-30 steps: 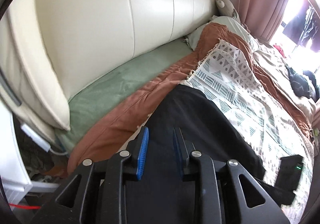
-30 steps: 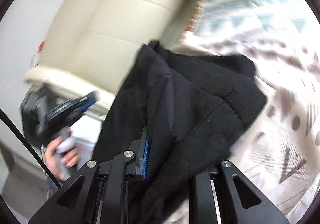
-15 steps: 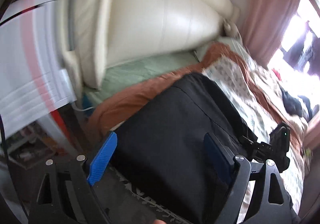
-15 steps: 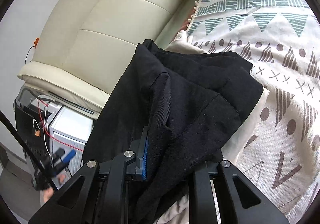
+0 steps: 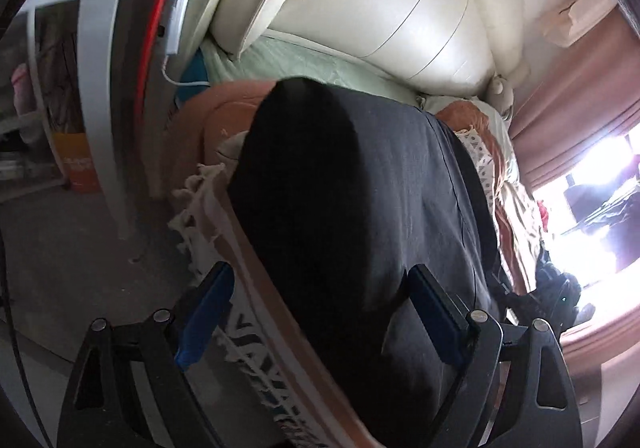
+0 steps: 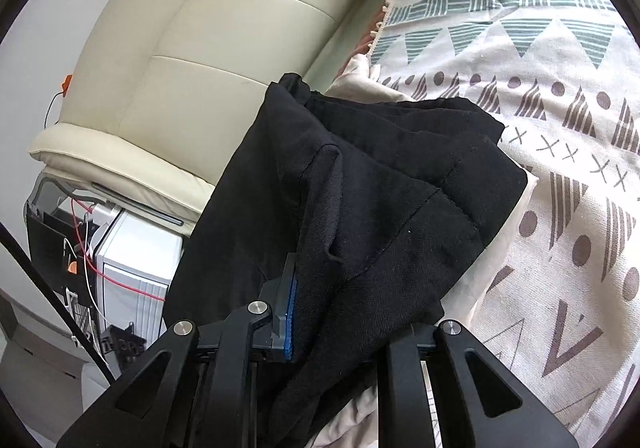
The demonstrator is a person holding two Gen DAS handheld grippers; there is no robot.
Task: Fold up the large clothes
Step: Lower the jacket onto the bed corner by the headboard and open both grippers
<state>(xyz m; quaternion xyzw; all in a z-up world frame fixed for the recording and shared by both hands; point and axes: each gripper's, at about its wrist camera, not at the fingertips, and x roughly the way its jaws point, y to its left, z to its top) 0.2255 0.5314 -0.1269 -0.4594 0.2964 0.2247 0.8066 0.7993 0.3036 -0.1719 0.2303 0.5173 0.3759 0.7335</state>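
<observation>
On the patterned blanket (image 6: 520, 60), right gripper (image 6: 320, 312) clamps the black garment (image 6: 380, 184) (folded); left gripper (image 5: 320, 316) has just spread wide.

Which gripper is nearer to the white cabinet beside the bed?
Left. The left gripper hangs open over the black garment at the bed's edge by the white cabinet; the right gripper grips the black garment farther in.

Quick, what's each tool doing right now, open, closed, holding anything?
Left tool: open, its jaws having just spread wide over the black garment, not gripping it.
Right tool: closed on the black garment.
</observation>
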